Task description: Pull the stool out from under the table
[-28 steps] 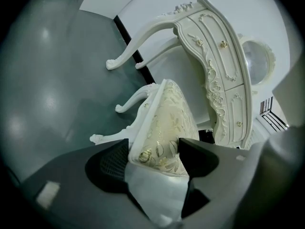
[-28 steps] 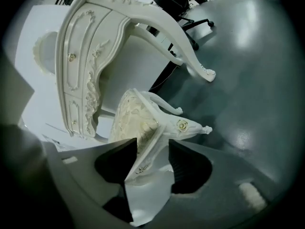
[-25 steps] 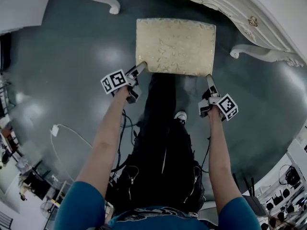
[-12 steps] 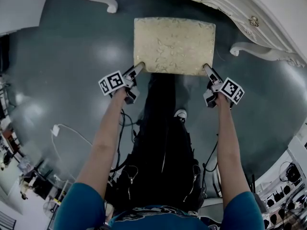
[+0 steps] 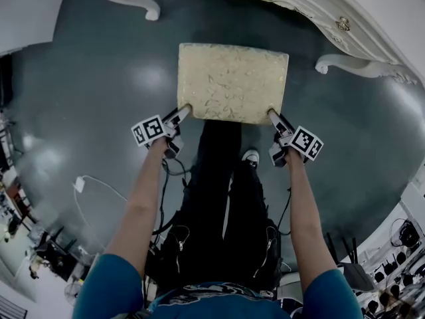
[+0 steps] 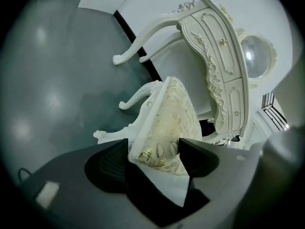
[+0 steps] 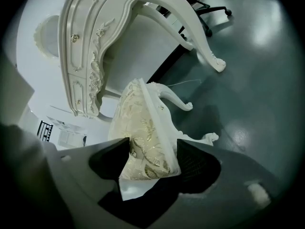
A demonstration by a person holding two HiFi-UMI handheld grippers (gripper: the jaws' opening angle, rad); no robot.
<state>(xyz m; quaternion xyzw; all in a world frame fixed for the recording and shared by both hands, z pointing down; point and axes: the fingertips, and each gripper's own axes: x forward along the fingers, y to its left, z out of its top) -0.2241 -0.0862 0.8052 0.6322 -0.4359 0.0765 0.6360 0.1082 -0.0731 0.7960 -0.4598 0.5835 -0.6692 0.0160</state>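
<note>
The stool [image 5: 232, 82] has slid nearer the person, out from the white carved table [image 5: 319, 12] at the far edge. The right gripper [image 5: 272, 115] has just widened its jaws and now clamps the stool's near right corner, while the left gripper [image 5: 180, 111] pinches the near left corner. The left table leg [image 5: 143, 4] and right table leg [image 5: 362, 68] stand clear of it. Its cream seat with gold leaves rests on white scrolled legs [image 6: 136, 95] over grey floor [image 5: 86, 78].
</note>
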